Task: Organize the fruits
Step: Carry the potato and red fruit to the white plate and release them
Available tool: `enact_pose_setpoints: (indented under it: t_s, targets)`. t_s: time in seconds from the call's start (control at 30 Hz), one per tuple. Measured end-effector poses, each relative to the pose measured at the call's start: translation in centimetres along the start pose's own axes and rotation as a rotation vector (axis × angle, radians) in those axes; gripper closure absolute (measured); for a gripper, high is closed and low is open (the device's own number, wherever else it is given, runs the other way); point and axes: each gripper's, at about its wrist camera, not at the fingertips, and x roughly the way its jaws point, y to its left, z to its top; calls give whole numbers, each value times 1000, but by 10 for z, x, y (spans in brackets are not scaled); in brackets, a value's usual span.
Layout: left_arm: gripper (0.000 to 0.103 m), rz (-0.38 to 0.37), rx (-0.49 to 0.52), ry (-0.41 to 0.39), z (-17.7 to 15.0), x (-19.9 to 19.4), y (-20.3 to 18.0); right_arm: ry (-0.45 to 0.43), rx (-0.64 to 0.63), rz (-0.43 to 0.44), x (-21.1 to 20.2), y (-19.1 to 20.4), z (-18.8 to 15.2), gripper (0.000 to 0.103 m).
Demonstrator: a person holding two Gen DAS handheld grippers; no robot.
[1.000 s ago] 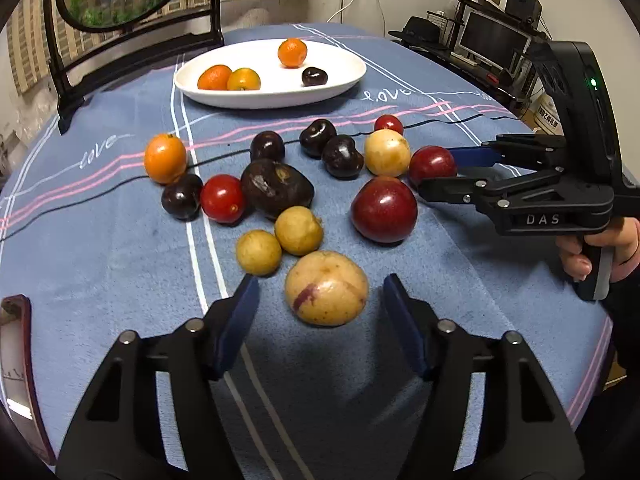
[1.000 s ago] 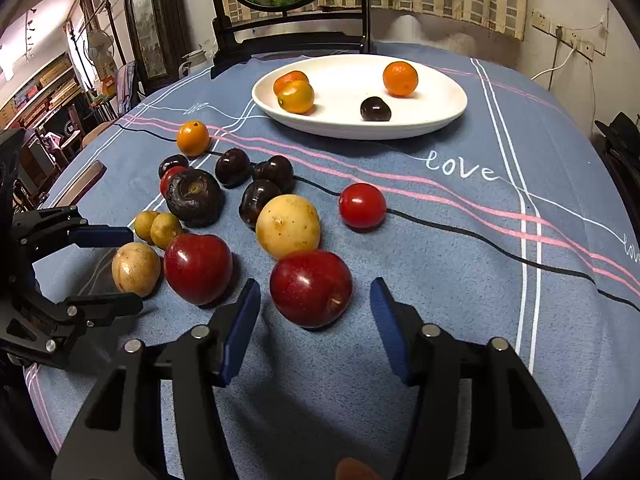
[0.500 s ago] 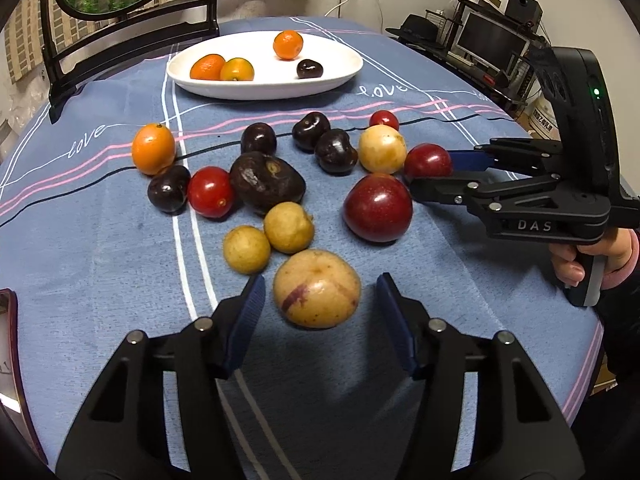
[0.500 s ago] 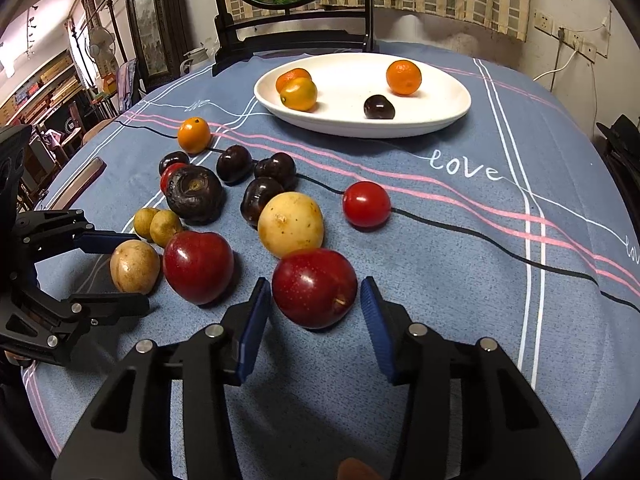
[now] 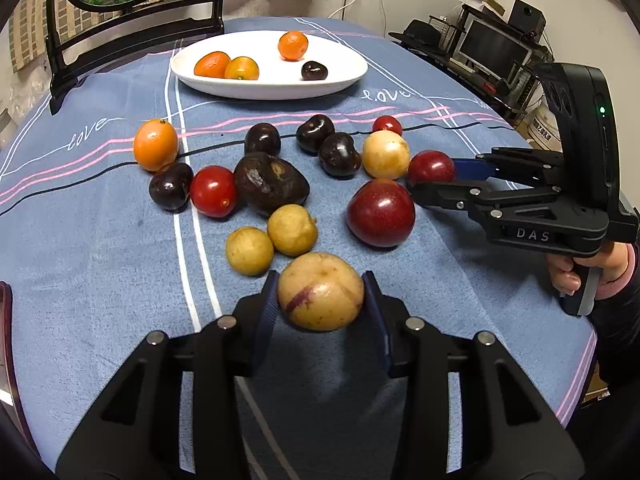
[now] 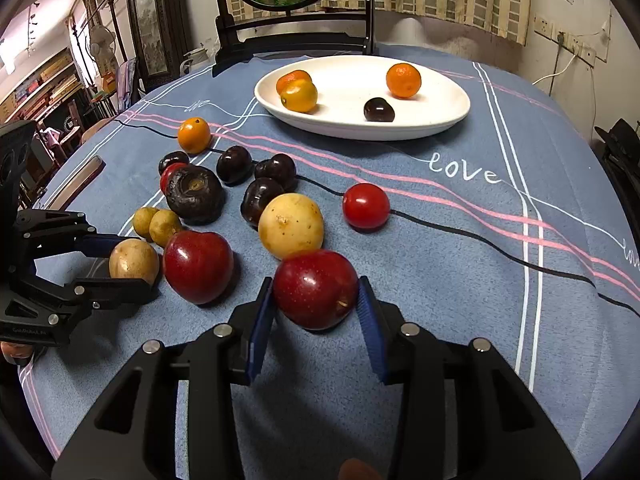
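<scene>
The yellow-brown fruit with a purple streak [image 5: 321, 291] is sitting between the blue pads of the left hand-held gripper [image 5: 320, 300], near the front edge of the desk [image 5: 100, 280], and the pads are pressing against both of its sides, so the left hand-held gripper is holding it. The dark red plum [image 6: 315, 289] is sitting in the same way in the right hand-held gripper [image 6: 316, 308], whose pads are closing on its flanks; whether either fruit is already leaving the blue cloth cannot be told. The step in hand looks like a double pick-up, one fruit per hand. The next move is probably calling for a lift clear of the neighbours, since a second red plum [image 6: 198, 266] and a pale yellow fruit [image 6: 291, 225] are lying just beside the held plum, and two small yellow fruits [image 5: 272, 240] are lying just beyond the streaked one. The carry then is going toward the white oval plate [image 6: 448, 120] near the far edge of the desk. The plate is holding three orange fruits and one dark cherry [image 6: 379, 110], with bare room between them. Many fruits, among them a cherry tomato [image 6: 366, 205] and a large dark fruit [image 5: 271, 182], are waiting on the cloth.
</scene>
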Motion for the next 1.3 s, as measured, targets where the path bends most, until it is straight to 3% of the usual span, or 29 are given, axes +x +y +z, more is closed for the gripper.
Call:
enact_pose_setpoints:
  t_s: [0.23,0.33,0.5,0.7,0.83,0.93,1.0,1.1,1.2,1.3]
  targets:
    - [62,-70,-48,-86,6,-23,9,-68,56,106,-17,-6,6,62]
    - [62,-100,-58,-115,31,-35,14,-123,98,117,-22,-16,23,62]
    - [61,2,-32,-179,98,-30,16,-231,143,31,-9,-37,73,62]
    - [61,94,-43,-136,173,30,26,-191,218,-16,39,-69,117,62]
    - [61,131,-58,-76,192,68,33,-156,219,-20,59,-79,126,62]
    - [59,164,-61,-58,197,76,36,-153,220,-22,61,-85,127,53]
    - [41,167,-61,-84,195,67,37,-177,218,-37,50,-86,126,49]
    - [23,194,-69,-149,186,41,39,-217,201,-49,28,-79,123,49]
    - [10,213,-66,-190,163,12,40,-248,176,-32,4,-60,111,49]
    - [5,257,-69,-207,130,-10,44,-255,125,29,-18,-31,88,47]
